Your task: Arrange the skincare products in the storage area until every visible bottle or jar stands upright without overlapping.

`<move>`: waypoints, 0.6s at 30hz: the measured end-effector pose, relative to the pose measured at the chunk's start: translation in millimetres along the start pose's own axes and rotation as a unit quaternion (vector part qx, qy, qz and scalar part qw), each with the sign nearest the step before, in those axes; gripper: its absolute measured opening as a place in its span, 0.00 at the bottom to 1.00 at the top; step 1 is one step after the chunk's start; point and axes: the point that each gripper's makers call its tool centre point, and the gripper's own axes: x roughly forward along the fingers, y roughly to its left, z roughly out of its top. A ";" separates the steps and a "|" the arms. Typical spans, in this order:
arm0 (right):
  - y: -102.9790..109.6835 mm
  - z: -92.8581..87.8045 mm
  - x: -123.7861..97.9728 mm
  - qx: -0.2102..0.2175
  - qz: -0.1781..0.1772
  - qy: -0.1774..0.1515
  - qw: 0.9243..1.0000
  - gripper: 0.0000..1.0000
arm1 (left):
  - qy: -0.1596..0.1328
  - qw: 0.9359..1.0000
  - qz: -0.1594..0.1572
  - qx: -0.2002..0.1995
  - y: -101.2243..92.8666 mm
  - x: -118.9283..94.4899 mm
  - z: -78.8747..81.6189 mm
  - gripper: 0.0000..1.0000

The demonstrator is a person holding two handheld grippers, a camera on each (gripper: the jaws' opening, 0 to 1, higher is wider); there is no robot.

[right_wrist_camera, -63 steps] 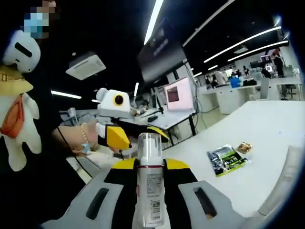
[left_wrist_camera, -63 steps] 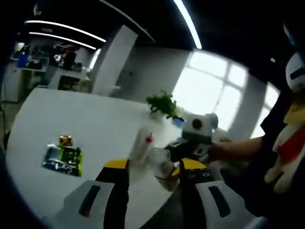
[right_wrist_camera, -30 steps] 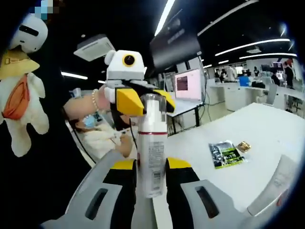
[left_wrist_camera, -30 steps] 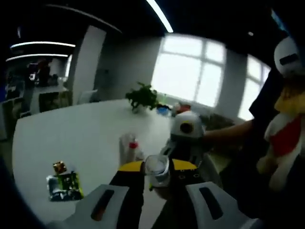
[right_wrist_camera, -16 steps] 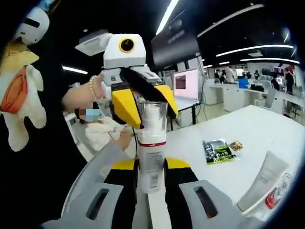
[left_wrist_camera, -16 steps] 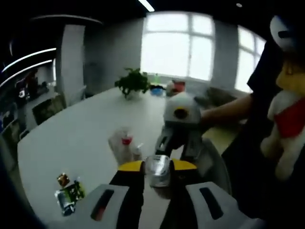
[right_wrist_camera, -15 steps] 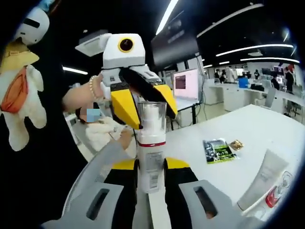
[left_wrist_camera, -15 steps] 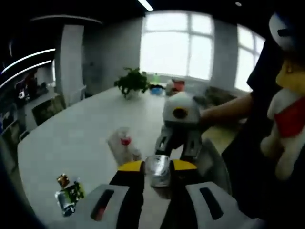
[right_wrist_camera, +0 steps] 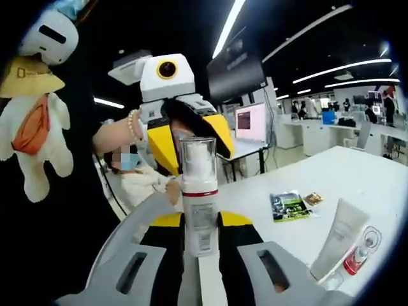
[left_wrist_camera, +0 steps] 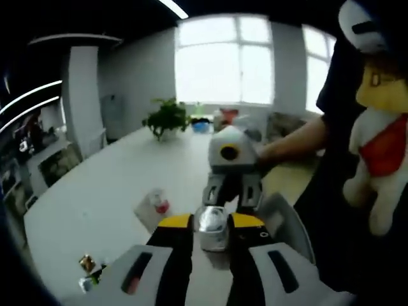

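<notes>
The right tool (right_wrist_camera: 201, 223) clamped an upright bottle (right_wrist_camera: 199, 201) whose clear cap (left_wrist_camera: 212, 223) the left tool (left_wrist_camera: 212, 223) gripped, above the table (right_wrist_camera: 357, 185).

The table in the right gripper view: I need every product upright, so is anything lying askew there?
Yes. A white tube lies flat on the white table beside a small red-capped bottle, also lying down. The pump bottle stands upright, held in the right gripper.
</notes>
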 end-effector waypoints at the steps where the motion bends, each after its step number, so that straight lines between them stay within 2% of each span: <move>1: -1.7 0.1 0.0 0.001 -0.002 0.002 1.000 0.20 | -0.001 1.000 0.001 0.001 0.6 1.3 1.0 0.20; 11: -10.1 6.4 -9.9 0.011 0.008 -0.007 1.000 0.20 | -0.020 1.000 -0.001 -0.020 7.4 10.2 12.7 0.19; 14: -13.2 6.8 -14.9 0.014 0.005 -0.007 1.000 0.26 | -0.026 0.999 -0.003 -0.029 7.5 14.1 15.5 0.19; 15: -13.4 6.7 -16.2 0.014 0.007 -0.006 1.000 0.26 | -0.028 0.999 -0.004 -0.031 6.7 16.5 16.6 0.19; 16: -11.7 6.5 -17.8 0.009 0.012 -0.005 1.000 0.20 | -0.028 0.999 -0.003 -0.031 6.8 18.1 16.9 0.19; 18: -10.5 8.9 -20.2 0.006 0.021 -0.009 1.000 0.20 | -0.030 0.999 -0.004 -0.037 8.1 21.3 17.8 0.19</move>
